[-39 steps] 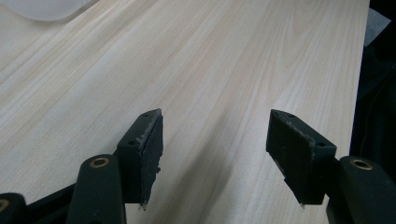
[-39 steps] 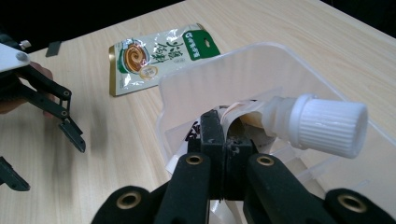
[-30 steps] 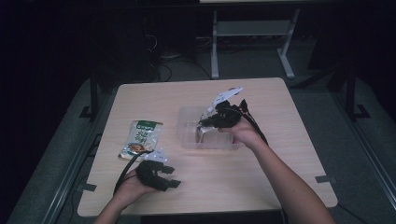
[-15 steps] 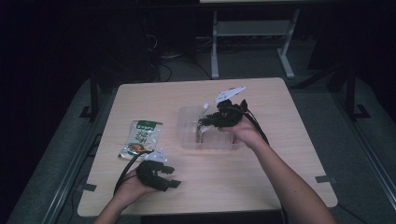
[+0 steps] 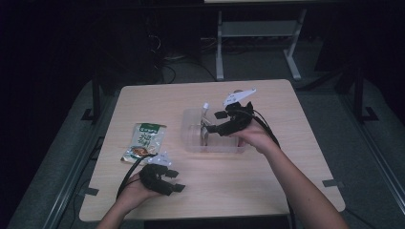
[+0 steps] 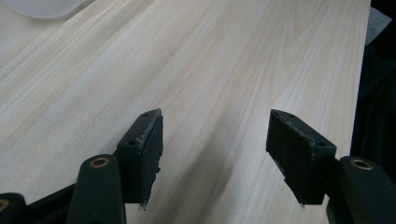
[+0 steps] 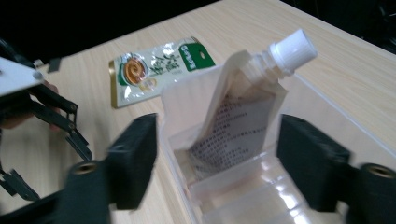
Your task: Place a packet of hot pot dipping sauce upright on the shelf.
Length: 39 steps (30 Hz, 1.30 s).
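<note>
Change: the right gripper has drawn slightly back toward 6 o'clock over the clear bin; the left gripper has stayed put.
Spouted pouch: stands tilted inside the bin's left end, white cap at 1 o'clock.
Room: bare table at 3 o'clock of the bin; the green sachet lies apart at 9 o'clock.
Right gripper: jaws wide apart, straddling the pouch and bin wall, gripping nothing.
Left gripper: jaws wide, empty, over bare wood.

High view: above the near edge, looking forward and down on the whole table.
Left gripper view: low, close over bare table.
Right gripper view: close at the bin, facing the packet.
Shared: bin, packet.
</note>
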Tool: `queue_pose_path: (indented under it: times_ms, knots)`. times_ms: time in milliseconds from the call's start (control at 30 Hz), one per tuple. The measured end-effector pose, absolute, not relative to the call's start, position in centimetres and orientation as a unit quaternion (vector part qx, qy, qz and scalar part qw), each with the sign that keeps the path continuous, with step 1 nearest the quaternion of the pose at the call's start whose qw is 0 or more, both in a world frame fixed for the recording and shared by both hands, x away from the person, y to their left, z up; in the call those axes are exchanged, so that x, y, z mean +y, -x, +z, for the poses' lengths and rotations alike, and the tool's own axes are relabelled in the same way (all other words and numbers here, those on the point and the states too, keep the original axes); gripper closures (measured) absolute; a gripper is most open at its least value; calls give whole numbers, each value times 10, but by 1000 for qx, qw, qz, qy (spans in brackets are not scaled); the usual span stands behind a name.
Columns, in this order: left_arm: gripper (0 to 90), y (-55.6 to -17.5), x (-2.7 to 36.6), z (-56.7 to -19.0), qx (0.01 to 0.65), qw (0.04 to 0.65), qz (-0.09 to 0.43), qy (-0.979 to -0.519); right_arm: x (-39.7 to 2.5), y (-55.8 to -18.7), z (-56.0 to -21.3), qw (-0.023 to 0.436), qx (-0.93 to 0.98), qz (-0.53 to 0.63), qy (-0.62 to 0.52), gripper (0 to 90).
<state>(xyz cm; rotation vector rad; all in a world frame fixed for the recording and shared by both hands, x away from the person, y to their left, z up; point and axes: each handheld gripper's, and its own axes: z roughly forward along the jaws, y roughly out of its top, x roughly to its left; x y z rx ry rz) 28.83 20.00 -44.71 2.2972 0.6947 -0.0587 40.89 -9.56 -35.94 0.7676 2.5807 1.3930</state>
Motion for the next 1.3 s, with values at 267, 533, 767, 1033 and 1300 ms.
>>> queue_pose_path:
  times_ms: [267,533,767,1033,1300]
  knots:
    - [352,-289,201,-445,265,361,-15,-894,-106,-394,-363,60,843,473,-248,193]
    - [300,-288,202,-443,269,365,-6,-891,-112,-377,-373,48,842,482,-237,180]
    - [287,-287,203,-442,265,367,-1,-892,-114,-359,-382,37,847,480,-225,176]
    - [287,-287,204,-442,269,370,0,-889,-125,-337,-395,22,849,484,-209,165]
    - [288,-288,204,-441,264,367,3,-892,-144,-321,-408,31,845,484,-225,161]
